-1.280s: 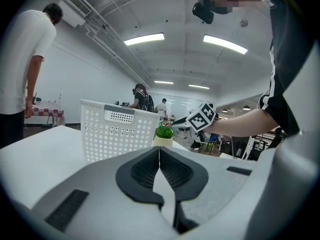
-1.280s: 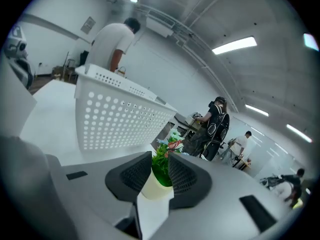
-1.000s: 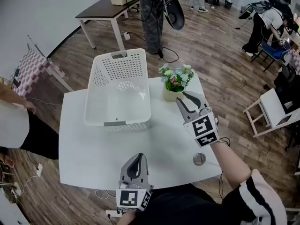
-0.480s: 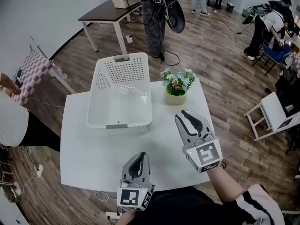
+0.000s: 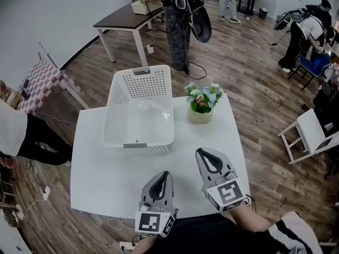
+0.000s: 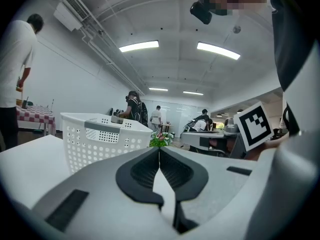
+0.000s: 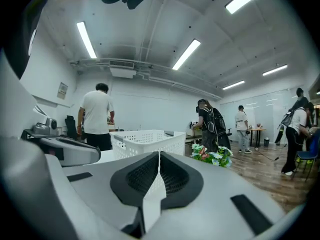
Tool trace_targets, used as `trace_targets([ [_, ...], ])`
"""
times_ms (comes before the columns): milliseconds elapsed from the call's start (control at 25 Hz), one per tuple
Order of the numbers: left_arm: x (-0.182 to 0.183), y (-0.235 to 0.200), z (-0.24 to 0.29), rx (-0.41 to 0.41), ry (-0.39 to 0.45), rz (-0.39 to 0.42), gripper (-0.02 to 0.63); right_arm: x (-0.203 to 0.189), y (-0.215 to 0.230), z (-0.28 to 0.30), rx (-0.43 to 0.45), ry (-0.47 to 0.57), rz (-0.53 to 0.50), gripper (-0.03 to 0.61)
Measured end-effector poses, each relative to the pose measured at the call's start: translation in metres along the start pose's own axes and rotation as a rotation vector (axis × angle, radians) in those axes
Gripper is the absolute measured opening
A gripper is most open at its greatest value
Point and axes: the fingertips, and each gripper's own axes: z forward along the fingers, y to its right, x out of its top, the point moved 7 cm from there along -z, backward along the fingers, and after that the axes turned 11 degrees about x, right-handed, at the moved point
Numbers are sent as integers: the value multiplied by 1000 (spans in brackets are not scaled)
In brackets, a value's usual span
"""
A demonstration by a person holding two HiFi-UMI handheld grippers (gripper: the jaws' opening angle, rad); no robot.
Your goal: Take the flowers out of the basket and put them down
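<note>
A pot of flowers [image 5: 201,103] with pink, white and blue blooms stands on the white table [image 5: 100,179], just right of the white perforated basket [image 5: 139,110], which holds nothing. The flowers [image 6: 159,140] peek past the basket [image 6: 102,139] in the left gripper view. In the right gripper view the flowers [image 7: 212,155] sit right of the basket [image 7: 147,141]. My left gripper [image 5: 160,178] is shut and empty at the table's near edge. My right gripper [image 5: 210,156] is shut and empty beside it, well short of the pot.
A person in dark clothes [image 5: 180,15] stands behind the table by a brown desk [image 5: 127,17]. Another person [image 5: 16,142] is at the left. A white chair [image 5: 310,134] stands on the wooden floor at the right.
My right gripper has pulled back from beside the flower pot to the near edge of the table, next to my left gripper. The pot and basket stay put.
</note>
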Motion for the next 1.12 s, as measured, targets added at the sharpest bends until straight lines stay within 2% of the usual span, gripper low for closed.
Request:
trace_targets([
  [320, 0, 12, -3, 7, 22, 6, 6, -2, -14, -6, 68, 11, -2, 17],
  [640, -9, 33, -18, 50, 29, 8, 6, -12, -29, -28, 133, 17, 2, 17],
  [880, -15, 47, -31, 78, 92, -31, 6, -9, -40, -37, 187, 48, -10, 17],
  [1120, -13, 49, -50, 92, 119, -15, 6, -4, -58, -44, 222, 54, -47, 17],
])
